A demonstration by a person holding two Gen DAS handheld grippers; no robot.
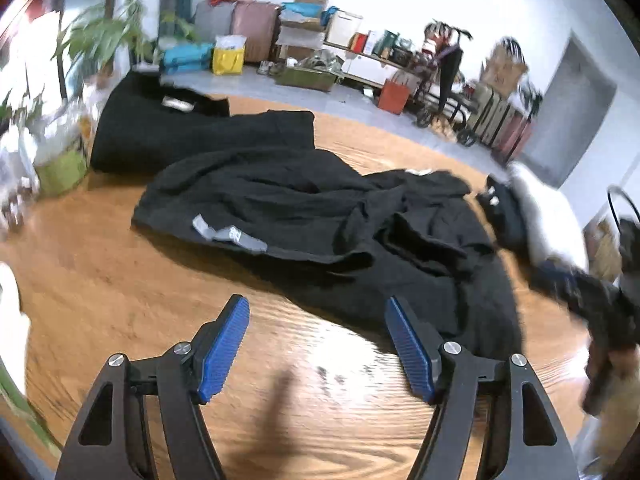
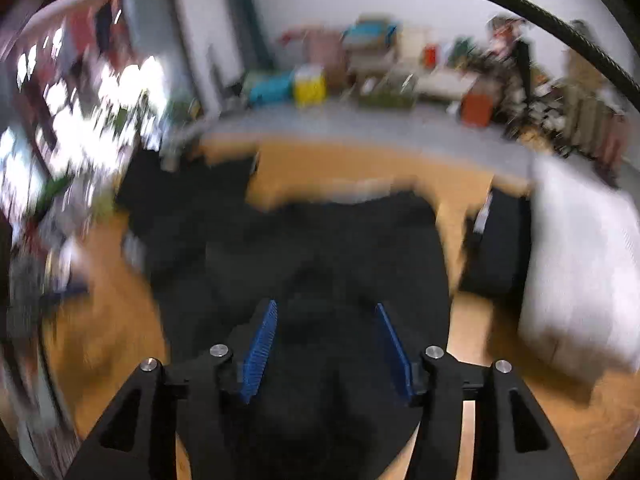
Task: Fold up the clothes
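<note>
Left gripper (image 1: 316,312), nearest the lens, jaws wide apart and empty above the wooden table (image 1: 100,280). Crumpled black garment (image 1: 320,216) lies at 12 o'clock. Right gripper (image 2: 325,316), jaws parted, grips nothing over the cloth.

wooden table (image 1: 100,280), potted plant (image 1: 112,28), yellow bag (image 1: 228,60)

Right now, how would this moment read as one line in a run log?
task: fold clothes | left gripper: open over wooden table | right gripper: open above crumpled black garment | garment: unfolded
</note>
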